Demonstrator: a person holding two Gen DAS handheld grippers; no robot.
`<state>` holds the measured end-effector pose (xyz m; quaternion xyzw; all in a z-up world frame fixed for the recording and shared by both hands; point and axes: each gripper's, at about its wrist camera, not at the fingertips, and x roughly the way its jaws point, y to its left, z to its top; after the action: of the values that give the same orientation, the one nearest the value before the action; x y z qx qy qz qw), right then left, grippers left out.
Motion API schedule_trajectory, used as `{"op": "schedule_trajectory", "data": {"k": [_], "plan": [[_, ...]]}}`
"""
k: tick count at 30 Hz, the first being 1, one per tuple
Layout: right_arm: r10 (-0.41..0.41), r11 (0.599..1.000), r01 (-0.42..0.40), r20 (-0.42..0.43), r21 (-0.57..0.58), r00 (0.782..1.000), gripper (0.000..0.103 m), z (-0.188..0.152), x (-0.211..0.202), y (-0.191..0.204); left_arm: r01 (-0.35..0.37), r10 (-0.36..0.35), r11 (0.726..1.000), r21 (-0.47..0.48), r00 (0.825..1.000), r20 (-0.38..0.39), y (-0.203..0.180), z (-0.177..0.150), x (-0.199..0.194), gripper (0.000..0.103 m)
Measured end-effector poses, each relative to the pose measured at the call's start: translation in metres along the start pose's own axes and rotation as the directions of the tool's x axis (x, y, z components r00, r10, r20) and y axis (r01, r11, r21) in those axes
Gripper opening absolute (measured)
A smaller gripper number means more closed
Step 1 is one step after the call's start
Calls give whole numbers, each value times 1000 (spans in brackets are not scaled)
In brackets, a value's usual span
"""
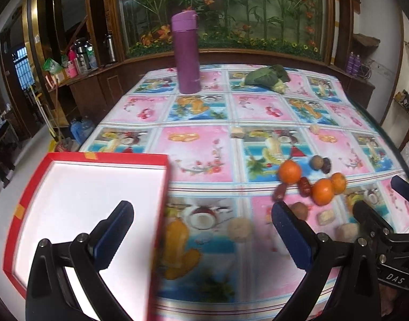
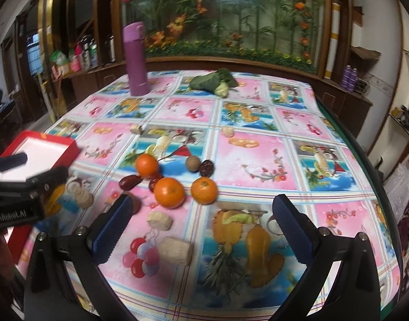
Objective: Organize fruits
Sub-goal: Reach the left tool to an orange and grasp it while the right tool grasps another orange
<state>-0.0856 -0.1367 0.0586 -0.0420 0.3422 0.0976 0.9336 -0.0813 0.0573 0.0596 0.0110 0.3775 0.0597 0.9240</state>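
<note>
Three oranges (image 2: 169, 192) lie on the patterned tablecloth among dark red dates (image 2: 129, 182), a brown round fruit (image 2: 192, 163) and several pale snack pieces (image 2: 176, 250). The oranges also show in the left wrist view (image 1: 322, 191). An empty red box (image 1: 78, 214) with a white inside sits at the table's left front. My left gripper (image 1: 201, 243) is open and empty, its left finger over the box. My right gripper (image 2: 200, 232) is open and empty, just in front of the oranges.
A purple flask (image 1: 187, 53) stands at the far left of the table. A green leafy vegetable (image 1: 268, 79) lies at the far middle. A wooden cabinet with a flower panel runs behind. The table's right edge (image 2: 364, 165) drops off near bags.
</note>
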Motion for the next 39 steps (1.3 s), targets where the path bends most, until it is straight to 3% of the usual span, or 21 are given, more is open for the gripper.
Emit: {"op": "schedule_trajectory", "data": {"k": [3, 5, 7, 13, 18, 21, 28, 34, 39], "plan": [[20, 999, -22, -47, -40, 999, 94, -1, 11, 7, -3, 3, 1000, 0, 1000, -10, 9, 1, 3, 102], [46, 998, -49, -80, -36, 996, 81, -2, 19, 8, 3, -3, 1000, 0, 1000, -19, 13, 1, 6, 102], [75, 997, -76, -102, -7, 992, 75, -1, 27, 5, 36, -35, 999, 6, 999, -28, 13, 0, 7, 95], [81, 997, -80, -90, 17, 993, 74, 0, 25, -11, 187, -181, 980, 70, 980, -83, -15, -4, 11, 72], [69, 998, -67, -95, 18, 993, 74, 1, 26, -28, 261, -246, 959, 112, 960, -133, -40, -8, 15, 58], [75, 997, -72, -99, 36, 992, 74, -4, 23, -44, 296, -278, 948, 114, 948, -153, -46, -14, 12, 57], [101, 994, -97, -105, 42, 989, 74, -3, 23, -57, 325, -302, 936, 135, 939, -165, -61, -11, 13, 55], [198, 980, -192, -146, 52, 969, 54, 12, 46, -45, 348, -321, 922, 172, 932, -168, -75, 8, 16, 53], [257, 966, -250, -196, 63, 946, 48, 18, 63, -40, 347, -321, 923, 169, 933, -165, -70, 13, 20, 52]]}}
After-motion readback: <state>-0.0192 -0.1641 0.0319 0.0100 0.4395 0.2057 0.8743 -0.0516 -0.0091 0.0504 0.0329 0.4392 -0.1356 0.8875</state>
